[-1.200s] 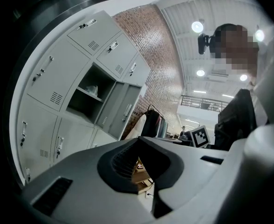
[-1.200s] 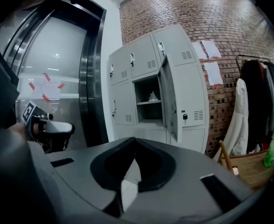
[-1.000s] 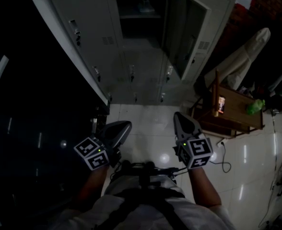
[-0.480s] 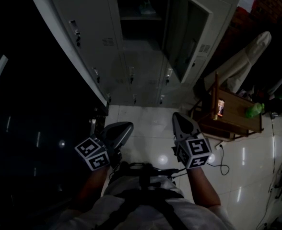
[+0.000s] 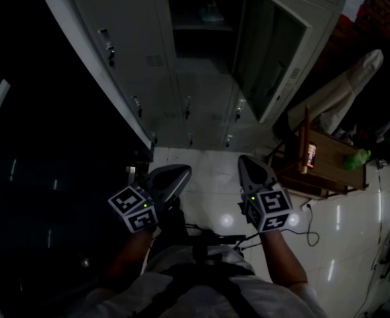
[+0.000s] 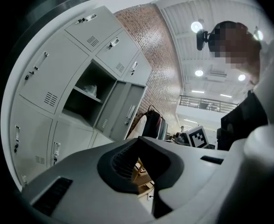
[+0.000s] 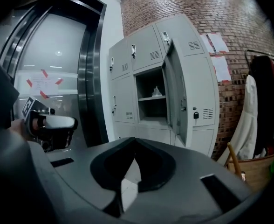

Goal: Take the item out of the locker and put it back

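Observation:
The grey locker bank (image 5: 148, 58) stands ahead, and one compartment's door (image 5: 274, 52) hangs open. A small pale item (image 5: 211, 8) lies on that compartment's upper shelf, and it also shows in the left gripper view (image 6: 90, 88) and the right gripper view (image 7: 157, 91). Both grippers are held low over the white floor, well short of the lockers. My left gripper (image 5: 180, 171) is shut and holds nothing, its tips meeting (image 6: 138, 140). The right gripper (image 5: 246, 159) is also shut and empty (image 7: 134, 140).
A wooden table (image 5: 327, 154) with a green thing (image 5: 355, 158) stands to the right, and a pale coat (image 5: 341, 88) hangs behind it. A cable (image 5: 308, 224) lies on the tiles. Dark glass panels (image 7: 58, 69) run along the left.
The lockers sit lower and larger in the head view, so I have come closer to them. Both grippers have moved forward slightly and stayed shut.

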`<state>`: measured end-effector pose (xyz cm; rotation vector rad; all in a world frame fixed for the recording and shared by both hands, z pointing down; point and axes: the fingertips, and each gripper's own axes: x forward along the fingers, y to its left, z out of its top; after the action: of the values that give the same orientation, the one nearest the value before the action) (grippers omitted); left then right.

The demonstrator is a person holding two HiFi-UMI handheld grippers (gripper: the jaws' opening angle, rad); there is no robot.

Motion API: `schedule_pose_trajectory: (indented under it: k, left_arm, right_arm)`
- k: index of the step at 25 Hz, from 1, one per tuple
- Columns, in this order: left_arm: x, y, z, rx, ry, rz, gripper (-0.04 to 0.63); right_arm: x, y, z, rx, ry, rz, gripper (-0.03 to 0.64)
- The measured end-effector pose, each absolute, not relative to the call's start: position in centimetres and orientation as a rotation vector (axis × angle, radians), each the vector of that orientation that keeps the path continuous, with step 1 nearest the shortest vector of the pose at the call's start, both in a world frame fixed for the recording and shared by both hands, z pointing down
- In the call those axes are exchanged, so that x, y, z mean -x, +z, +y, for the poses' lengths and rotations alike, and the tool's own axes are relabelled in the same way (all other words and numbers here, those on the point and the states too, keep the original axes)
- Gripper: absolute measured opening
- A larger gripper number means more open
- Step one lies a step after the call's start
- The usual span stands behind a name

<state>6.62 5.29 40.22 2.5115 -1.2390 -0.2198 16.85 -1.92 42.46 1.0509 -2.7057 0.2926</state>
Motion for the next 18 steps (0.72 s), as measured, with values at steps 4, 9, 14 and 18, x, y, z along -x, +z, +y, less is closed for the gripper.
schedule_pose_trajectory:
  k: [4, 9, 14, 18]
  left_arm:
    - [-4.8, 40.5, 2.1, -2.539, -0.226, -1.184, 0.0]
    - [-1.1, 40.1, -3.6, -2.57, -0.209, -1.101, 0.0]
    - [3.6, 38.4, -9.4, -2.604, -0.172, -1.006, 0.0]
    - [6.8, 37.1, -13.4, -2.651, -0.136, -0.947, 0.0]
  right_arm:
    - [-14.7, 42.5, -4.5, -1.086, 0.271, -2.695, 0.0]
    - [-11.0, 42.5, -9.7, -1.156, 0.286, -2.658, 0.0]
    - [-6.5, 41.0, -15.4, -1.236, 0.286, -2.629, 0.0]
    - [-3.1, 40.4, -18.8, -1.287, 0.29, -2.608, 0.0]
